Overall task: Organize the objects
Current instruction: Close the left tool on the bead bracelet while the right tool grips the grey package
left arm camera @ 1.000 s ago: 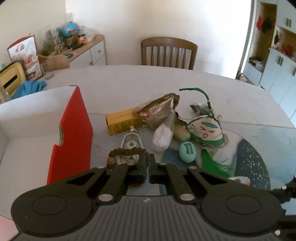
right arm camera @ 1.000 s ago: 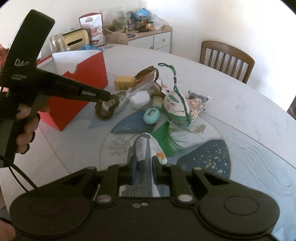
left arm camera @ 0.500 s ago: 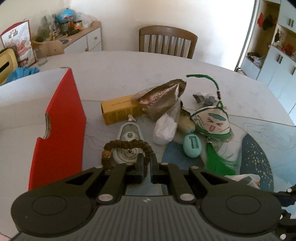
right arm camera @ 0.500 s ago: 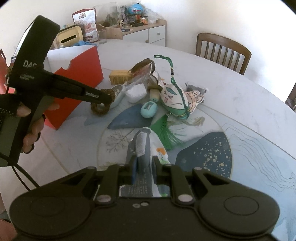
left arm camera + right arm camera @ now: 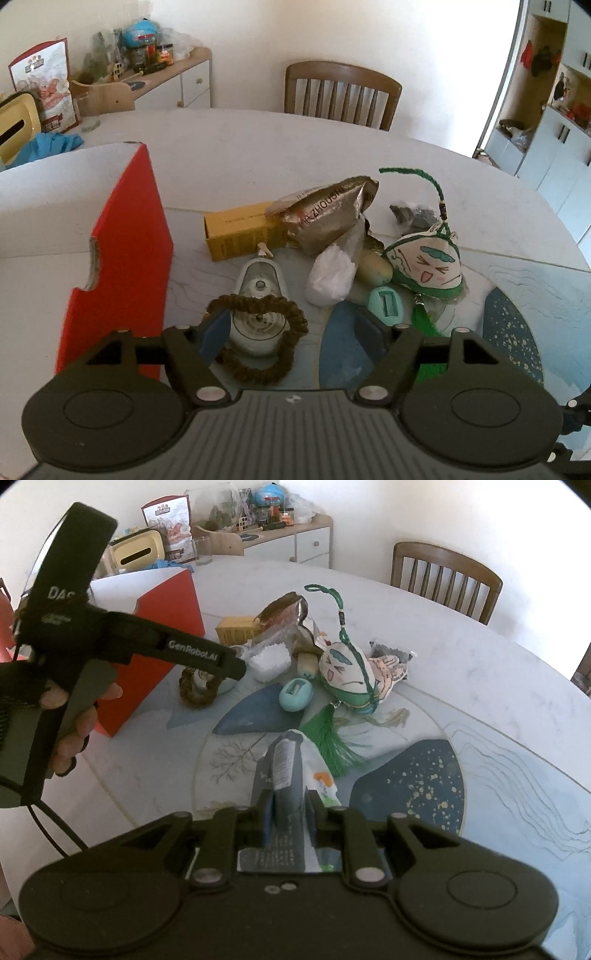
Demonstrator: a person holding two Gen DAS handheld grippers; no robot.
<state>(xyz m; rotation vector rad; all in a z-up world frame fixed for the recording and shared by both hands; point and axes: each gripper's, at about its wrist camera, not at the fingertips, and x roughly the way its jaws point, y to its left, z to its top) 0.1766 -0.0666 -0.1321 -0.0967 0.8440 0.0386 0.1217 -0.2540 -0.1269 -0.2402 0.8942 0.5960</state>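
The left hand-held gripper (image 5: 291, 328) has just been opened, its jaws wide around the bead bracelet (image 5: 258, 336) (draped on a white case (image 5: 258, 295)); a folded packet (image 5: 286, 775) is clamped by the right hand-held gripper (image 5: 288, 812).

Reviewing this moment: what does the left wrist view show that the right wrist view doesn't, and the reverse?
Only the left wrist view: the left gripper from behind, fingers spread and just opened, the bead bracelet lying between them unpressed. Only the right wrist view: the right gripper shut on a printed packet, and the hand holding the left tool. Both: the red box, yellow carton, and embroidered pouch.
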